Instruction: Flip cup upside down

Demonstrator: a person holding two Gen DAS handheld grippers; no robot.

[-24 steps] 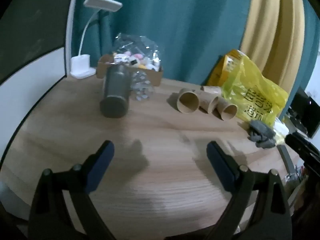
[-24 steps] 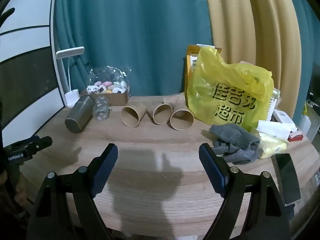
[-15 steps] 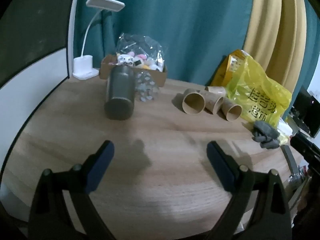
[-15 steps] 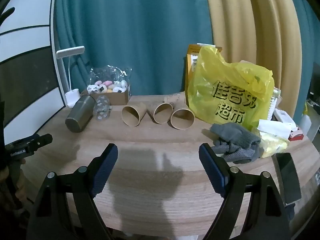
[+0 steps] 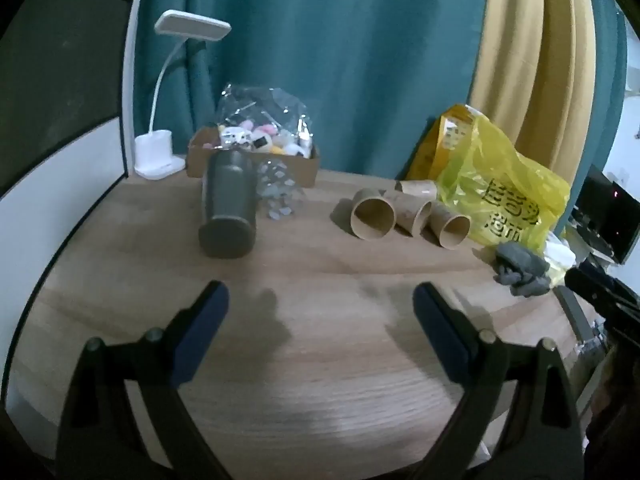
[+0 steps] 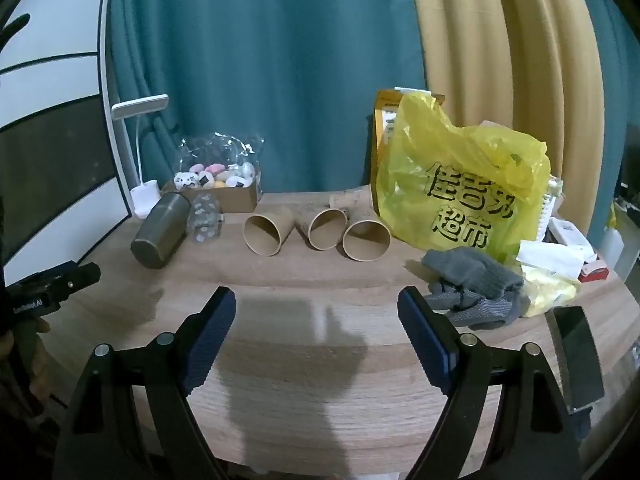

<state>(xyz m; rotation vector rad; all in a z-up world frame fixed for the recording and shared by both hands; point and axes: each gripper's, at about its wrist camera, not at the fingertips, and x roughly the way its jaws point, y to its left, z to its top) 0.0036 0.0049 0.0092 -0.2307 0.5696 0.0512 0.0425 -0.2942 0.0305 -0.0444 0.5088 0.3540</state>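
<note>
Lying on their sides on the round wooden table (image 6: 320,320), three brown paper cups (image 6: 320,230) pointed their open mouths toward the cameras, in a row between a dark grey metal tumbler (image 6: 162,230), also on its side, and a yellow plastic shopping bag (image 6: 464,184). A grey knitted glove (image 6: 472,280) sat near the bag. The left gripper (image 5: 320,320) and the right gripper (image 6: 316,324) both hung spread wide over bare wood, grasping nothing, well short of the cups.
</note>
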